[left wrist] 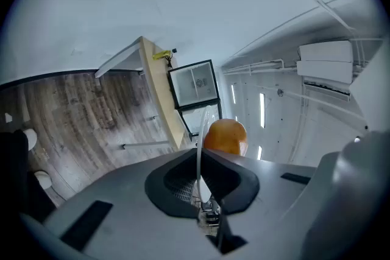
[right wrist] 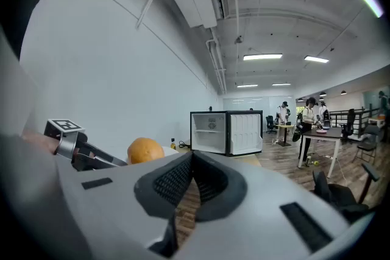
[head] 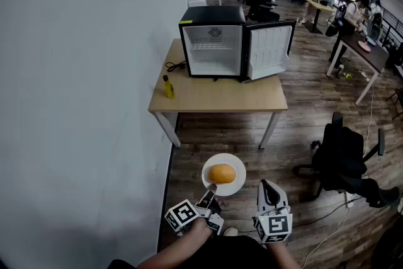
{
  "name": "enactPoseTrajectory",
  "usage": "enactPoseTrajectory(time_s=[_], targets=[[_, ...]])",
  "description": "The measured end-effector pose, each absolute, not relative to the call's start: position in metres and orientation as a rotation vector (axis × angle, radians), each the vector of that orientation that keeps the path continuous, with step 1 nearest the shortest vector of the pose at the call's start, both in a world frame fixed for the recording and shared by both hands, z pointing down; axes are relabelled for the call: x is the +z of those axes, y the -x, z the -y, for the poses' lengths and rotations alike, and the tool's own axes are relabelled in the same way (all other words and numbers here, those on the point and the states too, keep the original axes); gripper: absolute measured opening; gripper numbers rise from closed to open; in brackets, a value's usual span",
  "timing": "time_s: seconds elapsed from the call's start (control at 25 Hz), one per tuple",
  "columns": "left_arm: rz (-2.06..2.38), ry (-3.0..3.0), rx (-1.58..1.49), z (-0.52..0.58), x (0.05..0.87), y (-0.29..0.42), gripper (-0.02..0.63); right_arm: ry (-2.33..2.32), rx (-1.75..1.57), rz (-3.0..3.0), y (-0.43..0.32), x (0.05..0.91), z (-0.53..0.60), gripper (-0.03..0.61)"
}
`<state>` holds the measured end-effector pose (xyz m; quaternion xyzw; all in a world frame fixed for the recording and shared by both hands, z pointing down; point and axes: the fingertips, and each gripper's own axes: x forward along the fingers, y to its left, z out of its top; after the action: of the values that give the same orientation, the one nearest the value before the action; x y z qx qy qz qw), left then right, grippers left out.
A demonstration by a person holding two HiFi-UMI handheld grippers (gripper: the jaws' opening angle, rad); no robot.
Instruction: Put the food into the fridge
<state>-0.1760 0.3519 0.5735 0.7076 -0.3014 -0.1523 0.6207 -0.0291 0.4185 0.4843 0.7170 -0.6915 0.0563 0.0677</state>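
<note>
A round orange piece of food [head: 221,173] lies on a white plate [head: 238,164] held above the wooden floor. My left gripper [head: 211,189] is shut on the plate's near rim. In the left gripper view the plate [left wrist: 199,134] shows edge-on between the closed pads, with the food [left wrist: 225,136] beyond them. My right gripper [head: 266,186] hangs just right of the plate, shut and empty; its own view shows the jaws [right wrist: 192,158] meeting with nothing between. The small black fridge [head: 214,47] stands on a table ahead, its door [head: 269,50] swung open to the right, with a wire shelf inside.
The fridge's wooden table [head: 220,96] also carries a yellow bottle [head: 169,88] and a cable at its left end. A white wall runs along the left. A black office chair [head: 343,154] stands to the right. People work at desks in the far background.
</note>
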Motion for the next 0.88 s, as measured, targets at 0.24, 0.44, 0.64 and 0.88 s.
enactPoseTrajectory(time_s=[0.24,0.44,0.64,0.88], targets=[[0.695,-1.624,-0.371,-0.357,0.569,0.168,0.02,-2.148,0.153,2.139,0.029,0.48,-0.422,0.06],[0.712,-1.618,-0.361,-0.365,0.575,0.165,0.02,-2.14,0.199,2.124,0.024,0.498,-0.428,0.06],[0.713,-1.617,-0.363,-0.359,0.578,0.156,0.021,-2.159,0.208,2.135,0.009,0.498,-0.422,0.06],[0.702,-1.613,-0.33,-0.34,0.587,0.139,0.02,-2.162,0.219,2.09,-0.011,0.505,-0.401,0.06]])
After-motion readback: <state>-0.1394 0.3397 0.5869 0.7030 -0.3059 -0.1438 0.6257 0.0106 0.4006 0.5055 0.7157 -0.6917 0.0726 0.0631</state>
